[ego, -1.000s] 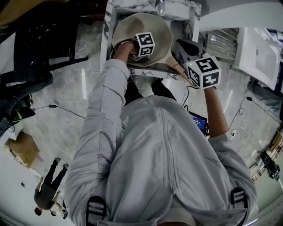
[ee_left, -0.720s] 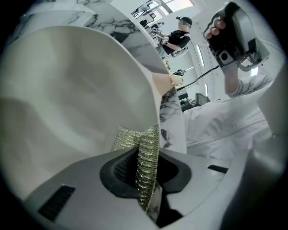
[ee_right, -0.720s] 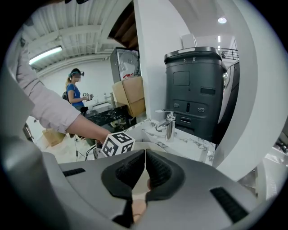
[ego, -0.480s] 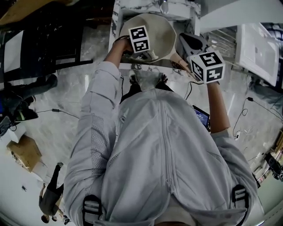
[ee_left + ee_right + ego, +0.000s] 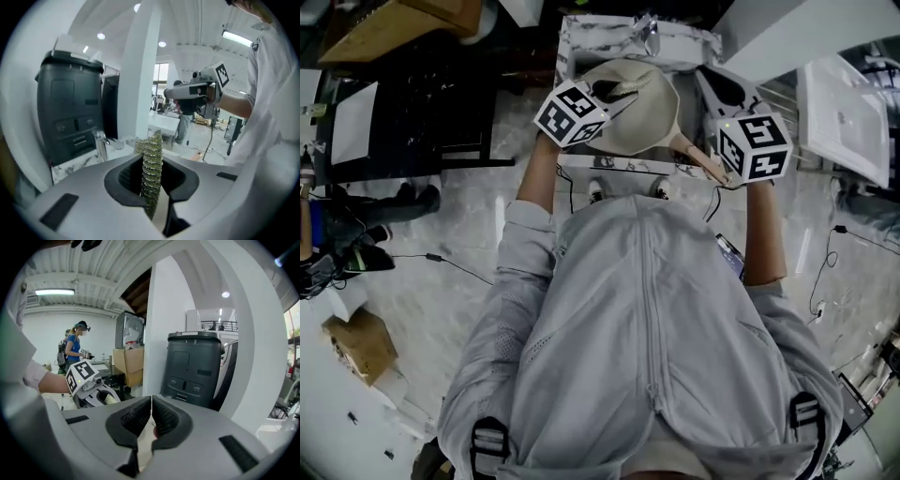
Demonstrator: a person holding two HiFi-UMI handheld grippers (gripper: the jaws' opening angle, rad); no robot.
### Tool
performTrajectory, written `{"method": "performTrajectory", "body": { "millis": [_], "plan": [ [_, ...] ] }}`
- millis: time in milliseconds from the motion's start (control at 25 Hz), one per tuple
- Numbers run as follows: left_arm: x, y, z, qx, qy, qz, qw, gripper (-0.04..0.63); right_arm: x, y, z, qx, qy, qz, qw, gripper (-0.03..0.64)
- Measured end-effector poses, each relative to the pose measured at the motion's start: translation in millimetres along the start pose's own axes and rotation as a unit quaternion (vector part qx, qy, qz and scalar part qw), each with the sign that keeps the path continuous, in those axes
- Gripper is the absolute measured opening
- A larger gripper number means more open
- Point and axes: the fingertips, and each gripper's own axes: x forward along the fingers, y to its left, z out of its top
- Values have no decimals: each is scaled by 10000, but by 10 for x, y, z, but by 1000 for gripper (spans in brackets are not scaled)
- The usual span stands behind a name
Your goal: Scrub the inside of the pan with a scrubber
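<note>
Head view: left gripper (image 5: pixel 602 96) pinching a golden wire-mesh scrubber (image 5: pixel 151 157) hangs above the round beige pan (image 5: pixel 652 114); right gripper (image 5: pixel 151 417) clamps its pale handle (image 5: pixel 692 152) at lower right.

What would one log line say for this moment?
left gripper: shut on scrubber, over pan | right gripper: shut on handle

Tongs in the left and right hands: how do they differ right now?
The left tongs pinch a wiry metal scrubber that sticks up past them; the right tongs close nearly flat on the pale handle of the pan. The left tongs hang over the pan's bowl; the right tongs sit off to its side. Both are shut and carry a marker cube.
</note>
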Motion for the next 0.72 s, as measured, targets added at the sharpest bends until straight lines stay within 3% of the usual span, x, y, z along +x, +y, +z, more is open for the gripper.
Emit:
{"method": "performTrajectory", "body": {
  "millis": [80,160,280,360,440,720],
  "plan": [
    [-186,72,281,97,-412,476,9980,71,-68,-12,130,-135,-141,-109,9997,35],
    [-426,205,589,240,-871,1167,9890,71,-133,-44,262,-325,-258,-233,9989,35],
    [-858,360,1078,692,-1464,2257,9607,71,-254,-126,480,-516,-471,-471,9964,34],
    [-1117,354,1363,1031,-1688,2684,9428,71,-357,-175,615,-565,-616,-575,9948,34],
    [-1319,321,1560,1212,-1825,2897,9317,71,-458,-212,714,-600,-721,-643,9935,34],
    [-1587,269,1837,1480,-2096,3195,9122,71,-600,-294,862,-522,-967,-820,9906,34]
  ]
}}
